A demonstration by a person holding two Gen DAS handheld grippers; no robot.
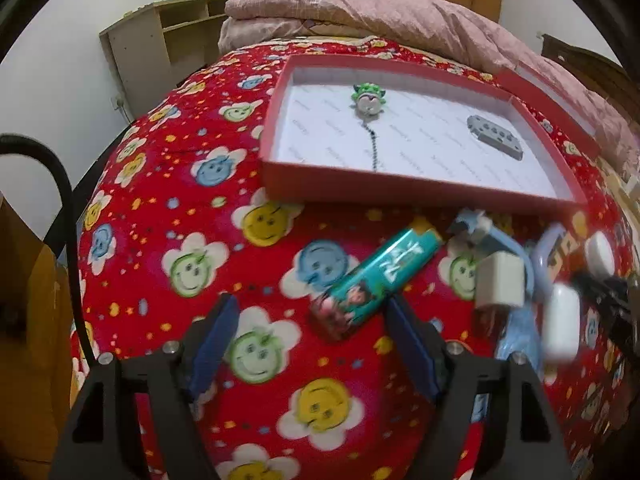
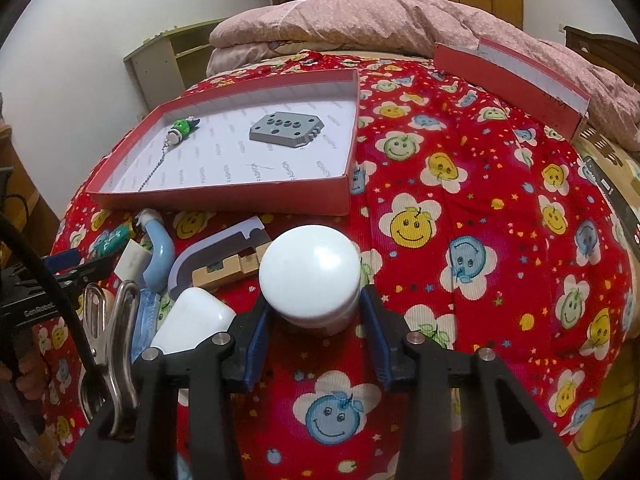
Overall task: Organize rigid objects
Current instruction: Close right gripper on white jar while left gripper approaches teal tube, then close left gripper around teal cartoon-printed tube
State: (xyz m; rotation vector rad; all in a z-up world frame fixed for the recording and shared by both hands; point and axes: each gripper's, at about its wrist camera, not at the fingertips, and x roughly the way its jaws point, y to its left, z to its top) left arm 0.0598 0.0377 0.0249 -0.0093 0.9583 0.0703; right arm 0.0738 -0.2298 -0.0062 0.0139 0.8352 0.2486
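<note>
Right wrist view: closing the right gripper (image 2: 316, 330) on the white jar (image 2: 310, 276), spreading the left gripper (image 1: 310, 344) wide and empty beside the lighter (image 1: 378, 280), leaving most clutter outside the red tray (image 2: 224, 202), keychain (image 2: 182, 130) and grey block (image 2: 286, 130) already lying inside.

A shallow red cardboard tray (image 2: 224, 200) on the red smiley-flower bedspread (image 2: 460, 240) holds a green keychain figure (image 2: 183, 128) at left and a grey drilled metal block (image 2: 286, 131) at right, with a teal lighter (image 1: 380, 276) and white round-topped jar (image 2: 310, 276) nearer.
</note>
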